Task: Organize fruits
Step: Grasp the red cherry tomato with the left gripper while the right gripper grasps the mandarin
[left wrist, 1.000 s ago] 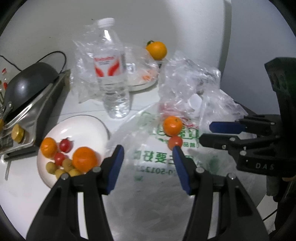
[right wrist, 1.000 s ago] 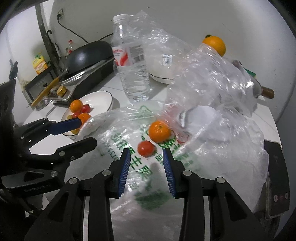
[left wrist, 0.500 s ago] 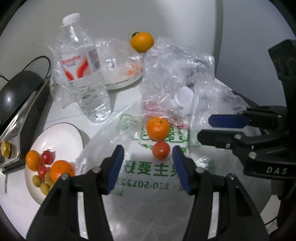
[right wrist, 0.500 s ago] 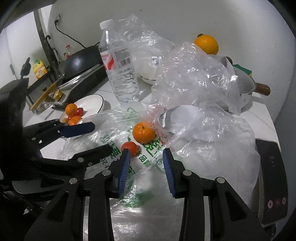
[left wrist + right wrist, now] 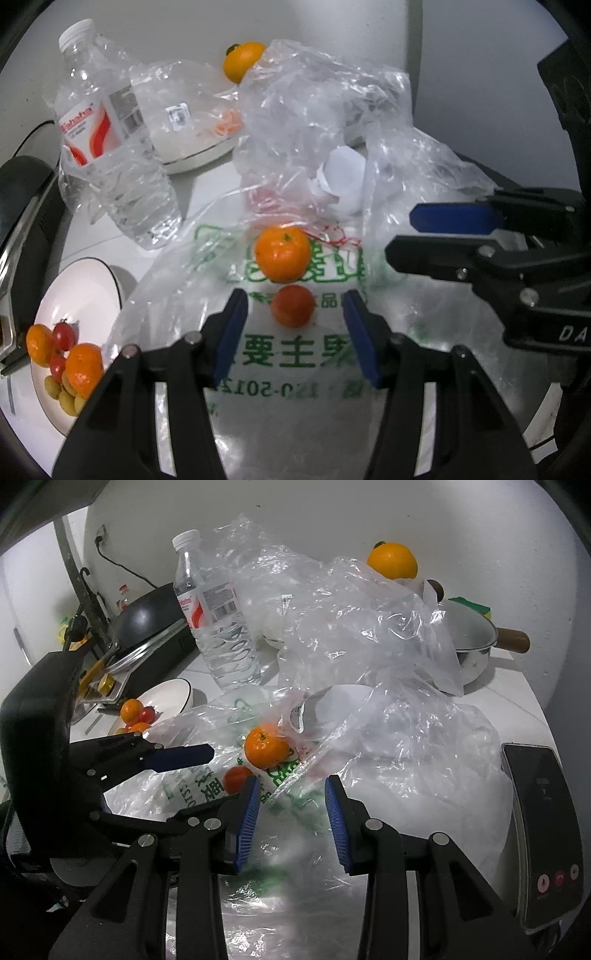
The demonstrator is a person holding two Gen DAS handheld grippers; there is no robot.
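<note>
White counter (image 5: 207,192) under crumpled plastic; left hand-held gripper (image 5: 291,328) closing round tomato (image 5: 292,305), right hand-held gripper (image 5: 291,812) empty, parted.

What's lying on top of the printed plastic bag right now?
On the green-printed plastic bag lie an orange mandarin and, nearer the camera, a red tomato. Crumpled clear plastic overlaps its far edge. What lies beneath the bag cannot be seen.

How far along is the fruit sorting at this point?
Partly done: the white black-rimmed plate already holds mandarins, cherry tomatoes and small yellow-green fruits. In hand: the left gripper, jaws closing, straddles the red tomato on the printed plastic bag, not yet pinching. Left: the orange mandarin beside it; the right gripper is empty.
</note>
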